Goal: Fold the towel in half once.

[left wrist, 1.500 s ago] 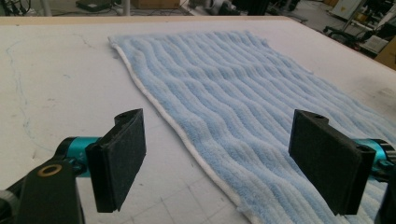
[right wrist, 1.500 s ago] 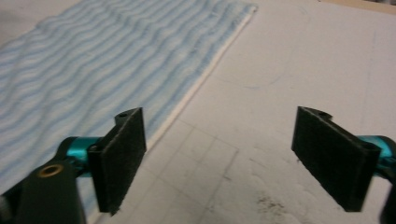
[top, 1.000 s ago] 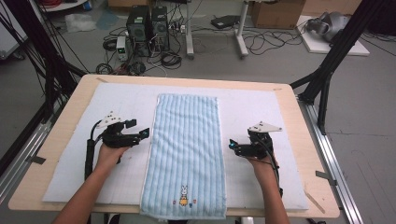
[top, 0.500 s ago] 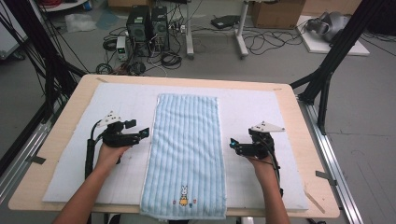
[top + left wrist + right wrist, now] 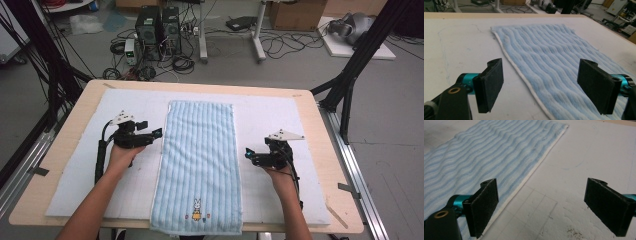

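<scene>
High view: towel [image 5: 200,165] near end cut off below.

Setting: a laboratory or technical workroom. Evidence: grey concrete floor [image 5: 300,70] strewn with loose black cables [image 5: 180,62]; two black computer towers [image 5: 159,25] standing on the floor behind the table; cardboard boxes [image 5: 295,12] along the back wall; black metal frame legs [image 5: 50,65] and struts [image 5: 360,55] beside a plain wooden table [image 5: 325,150] topped with a white foam mat [image 5: 280,115]; metal desk legs [image 5: 257,35] farther back.
</scene>
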Available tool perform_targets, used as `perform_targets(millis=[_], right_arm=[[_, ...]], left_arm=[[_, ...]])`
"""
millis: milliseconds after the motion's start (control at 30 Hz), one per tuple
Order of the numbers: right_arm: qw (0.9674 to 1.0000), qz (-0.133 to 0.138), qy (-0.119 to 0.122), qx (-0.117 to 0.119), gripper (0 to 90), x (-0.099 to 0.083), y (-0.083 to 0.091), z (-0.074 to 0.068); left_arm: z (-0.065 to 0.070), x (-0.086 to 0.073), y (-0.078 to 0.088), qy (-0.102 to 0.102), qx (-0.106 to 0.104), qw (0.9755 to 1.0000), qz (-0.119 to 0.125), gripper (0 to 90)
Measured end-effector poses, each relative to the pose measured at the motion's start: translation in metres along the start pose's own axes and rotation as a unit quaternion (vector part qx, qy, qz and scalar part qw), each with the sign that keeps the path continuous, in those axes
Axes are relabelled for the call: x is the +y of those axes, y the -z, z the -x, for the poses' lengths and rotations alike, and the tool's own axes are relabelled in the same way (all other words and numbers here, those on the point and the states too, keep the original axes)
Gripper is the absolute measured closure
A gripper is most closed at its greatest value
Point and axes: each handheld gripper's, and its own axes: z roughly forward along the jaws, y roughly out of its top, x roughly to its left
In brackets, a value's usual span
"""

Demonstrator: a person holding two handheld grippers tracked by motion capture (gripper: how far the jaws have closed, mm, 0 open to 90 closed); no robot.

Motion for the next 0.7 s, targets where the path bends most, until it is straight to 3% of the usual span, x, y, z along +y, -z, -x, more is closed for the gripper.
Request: perform_targets(millis=[200,333,500,700], right_arm=[[0.9999,-0.005,-0.009,0.002,11.4,0.000,0.000,0.000],[0.9999,-0.004,-0.013,0.001,11.4,-0.001,0.000,0.001],[0.9998,-0.007,-0.019,0.000,11.4,-0.001,-0.001,0.001],[0.9997,-0.010,-0.024,-0.001,11.5,-0.002,0.000,0.002]], left_arm=[[0.000,0.012,-0.023,0.000,0.013,0.9997,-0.022,23.5],[-0.002,0.013,-0.040,-0.005,0.026,0.9984,-0.050,27.6],[-0.001,0.013,-0.059,-0.030,0.053,0.9942,-0.089,32.9],[0.002,0.011,-0.072,-0.045,0.071,0.9900,-0.114,37.8]])
